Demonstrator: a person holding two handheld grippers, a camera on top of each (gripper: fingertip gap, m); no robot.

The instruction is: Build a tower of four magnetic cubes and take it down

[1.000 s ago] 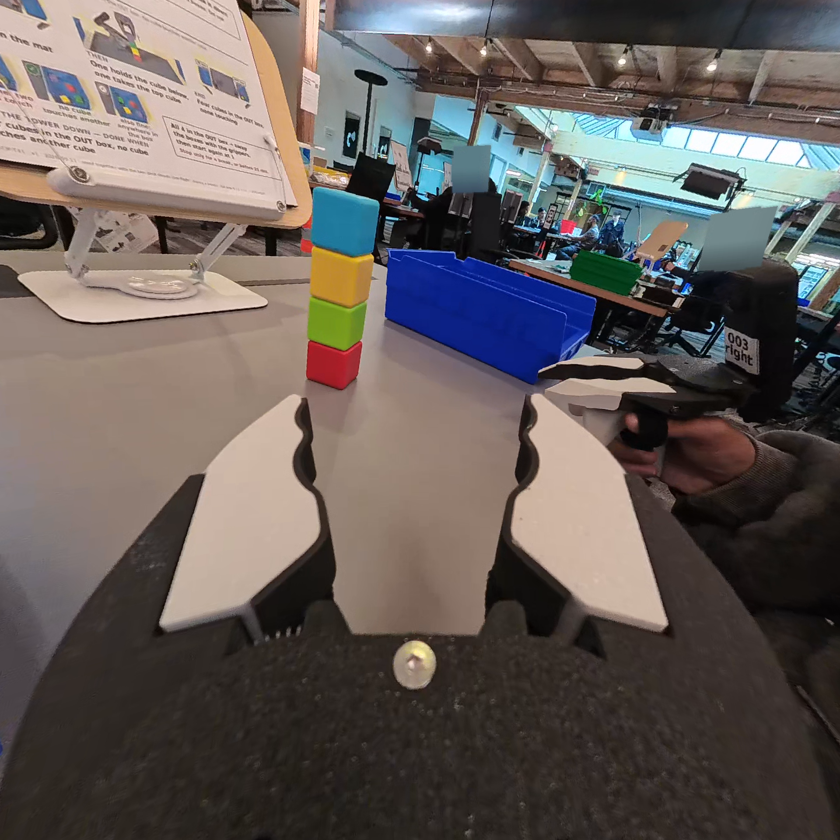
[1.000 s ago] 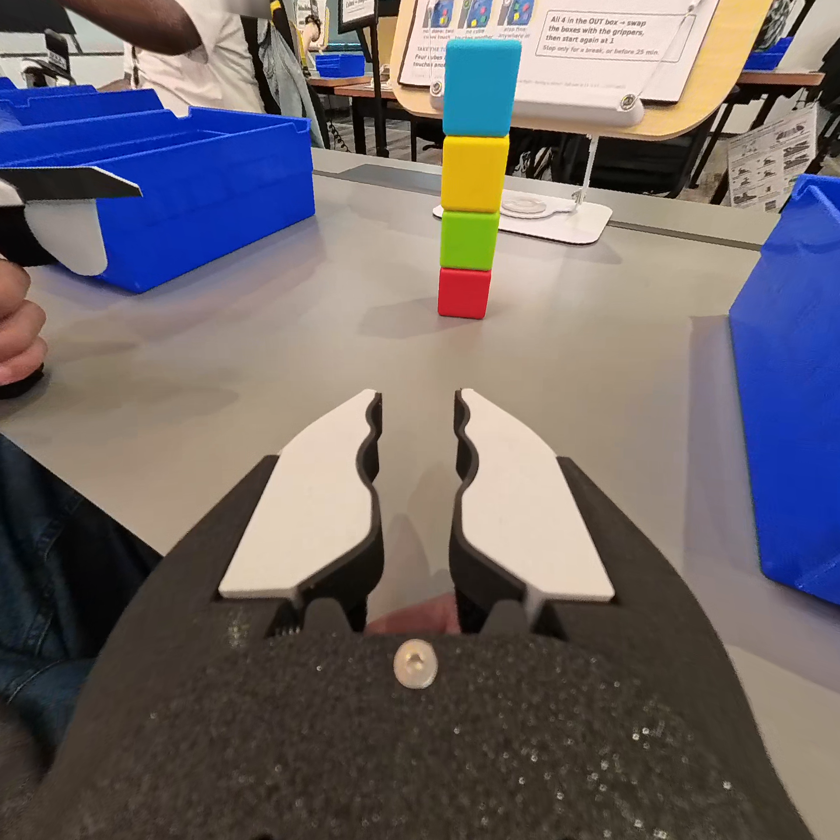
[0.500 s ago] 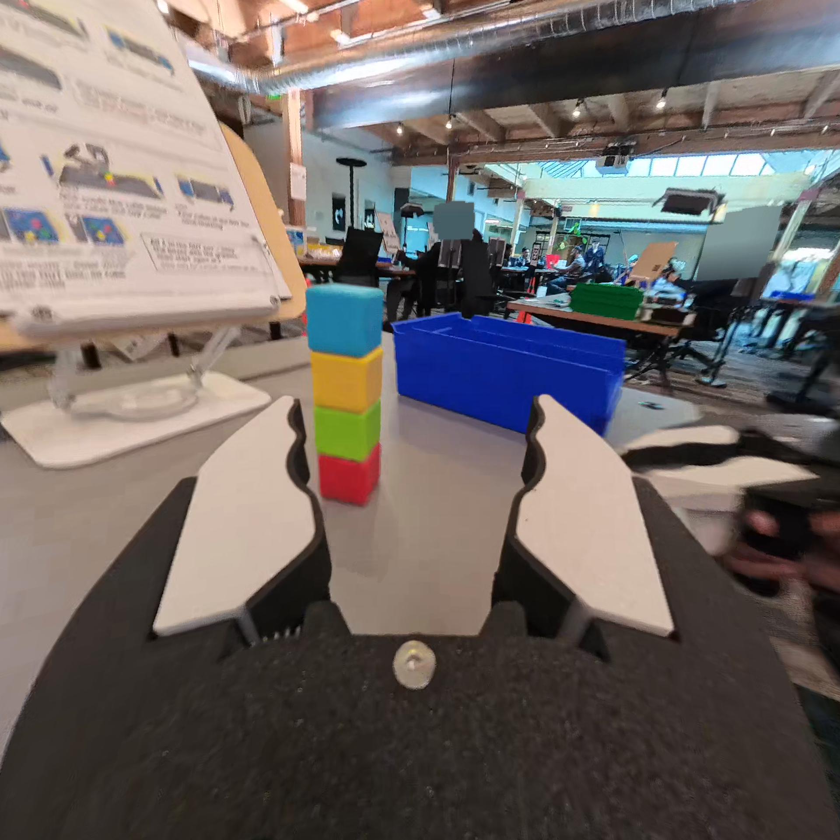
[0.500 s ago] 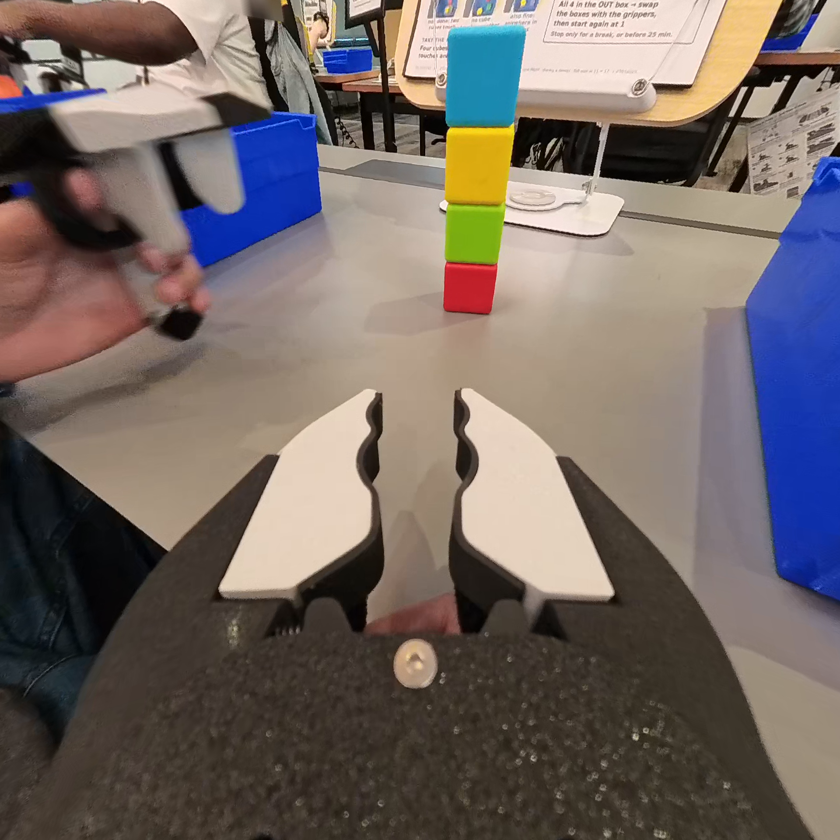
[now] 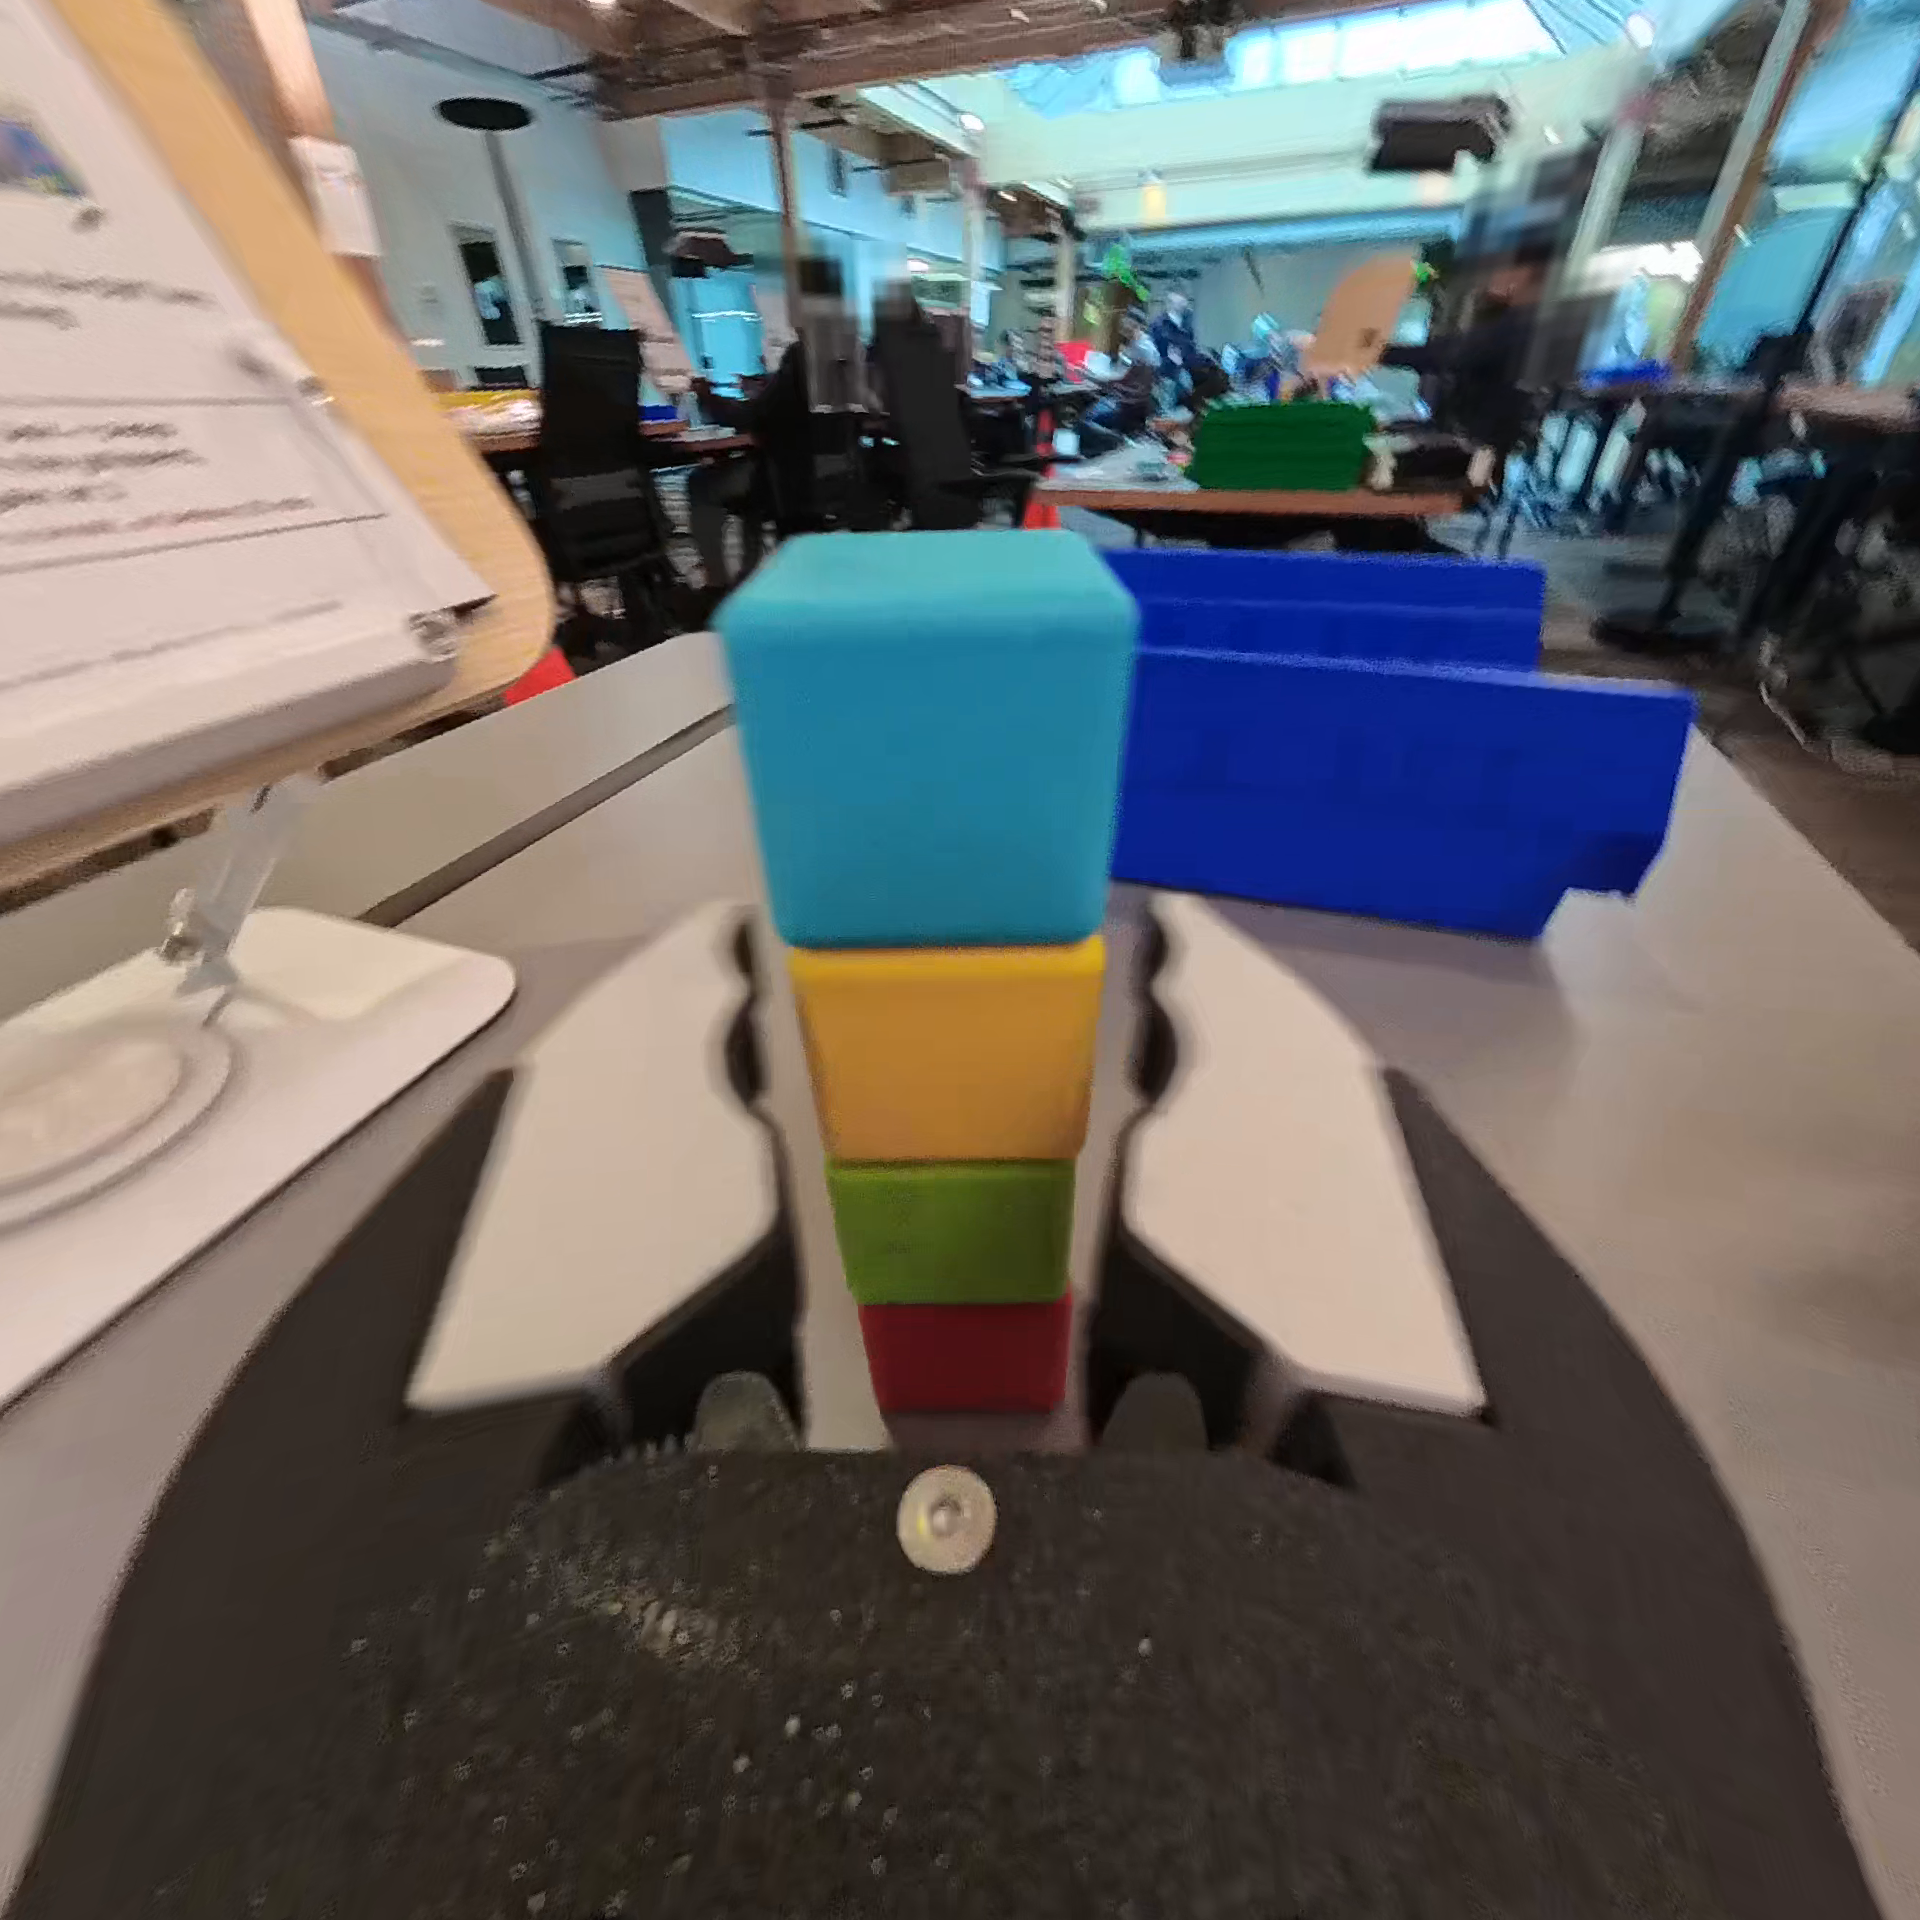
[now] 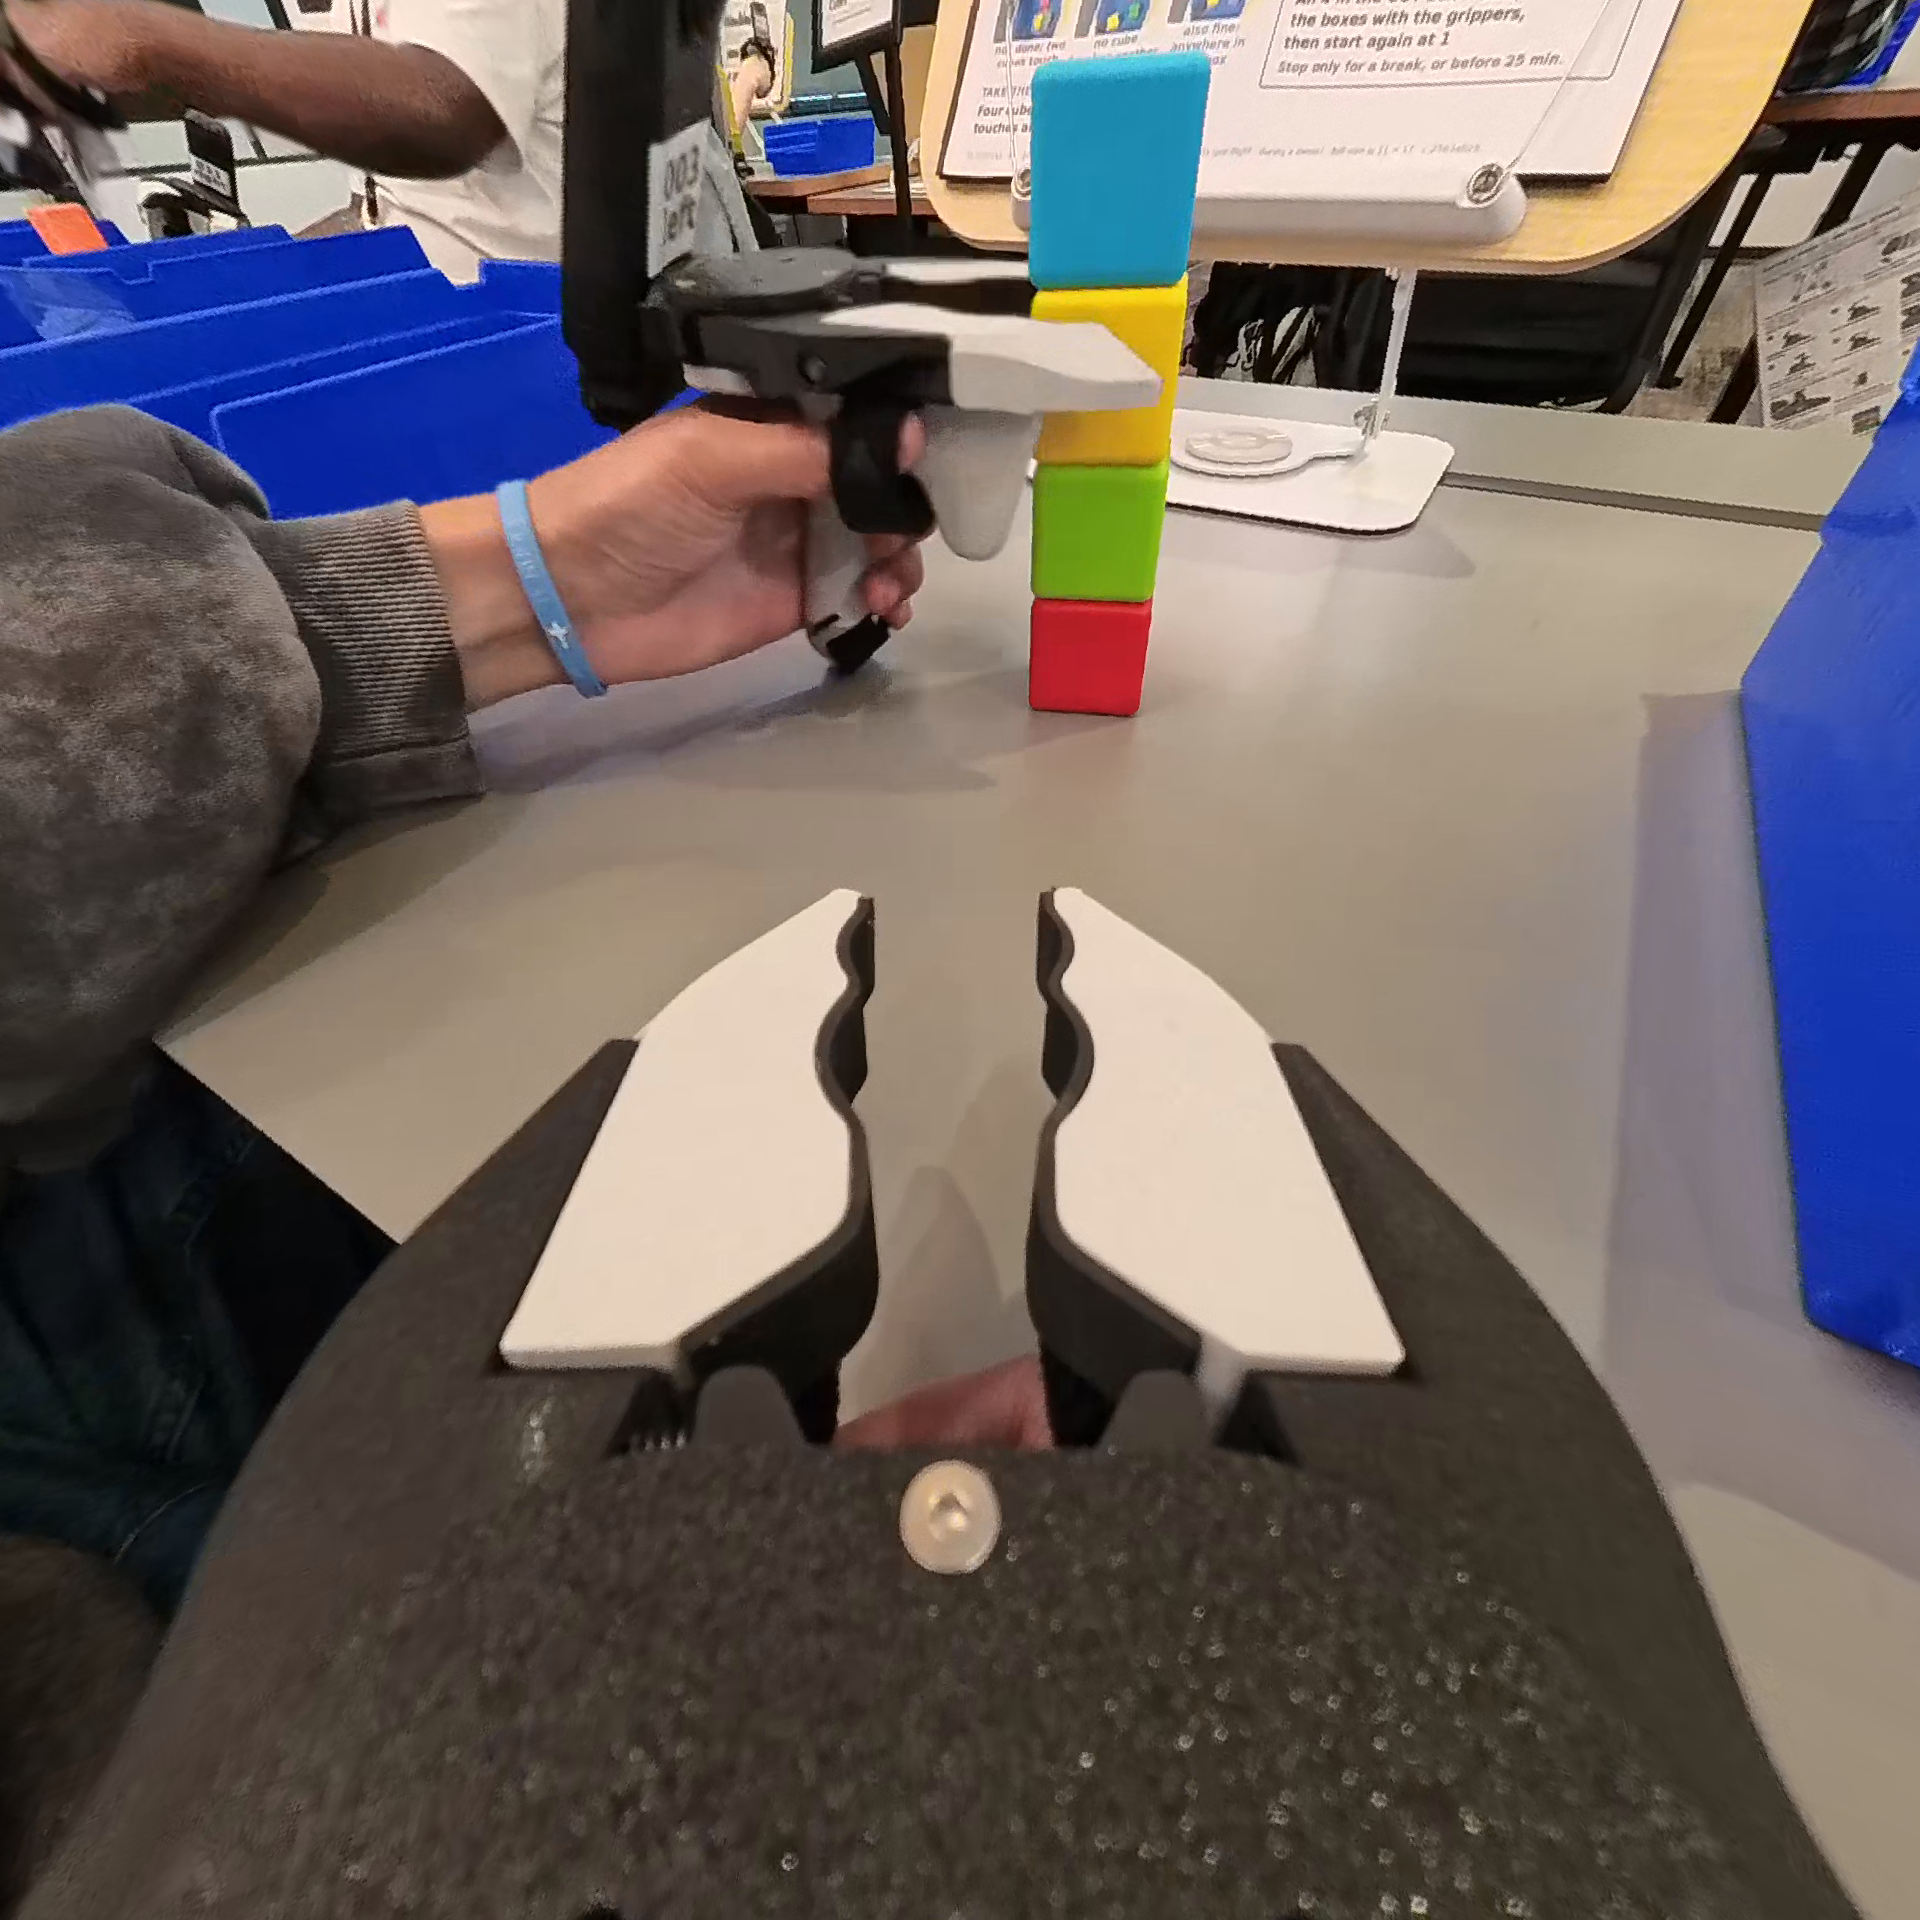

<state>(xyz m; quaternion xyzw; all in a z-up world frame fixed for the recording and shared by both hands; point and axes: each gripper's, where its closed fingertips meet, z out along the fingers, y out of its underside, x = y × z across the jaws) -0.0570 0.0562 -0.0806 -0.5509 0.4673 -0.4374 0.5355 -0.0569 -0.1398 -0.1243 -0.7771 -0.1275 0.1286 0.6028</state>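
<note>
— Where did the tower stand?

— On the grey tabletop point(image 6: 1351, 831), four smooth cubes stacked upright: a red cube point(image 6: 1089, 655) at the bottom, a green cube point(image 6: 1097, 530) on it, a yellow cube point(image 6: 1132, 426) next, and a light-blue cube point(image 6: 1117, 171) on top. A white-based stand with a printed instruction sheet point(image 6: 1351, 94) stood behind it, and a blue plastic bin point(image 5: 1371, 769) lay farther off.

— And the left gripper point(image 5: 945, 997)?

— Its white fingers point(image 5: 1268, 1164) were spread wide, one on either side of the stack at the height of the yellow cube. From its own view a thin gap showed on each side, though that picture was blurred, so I could not say for certain that neither finger touched. It had hold of nothing. A hand point(image 6: 686, 551) with a blue wristband held its grip.

— The right gripper point(image 6: 956, 909)?

— Well back from the tower, low over the table, jaws only narrowly parted and empty. Another blue bin point(image 6: 1849, 935) stood just to its right.
</note>
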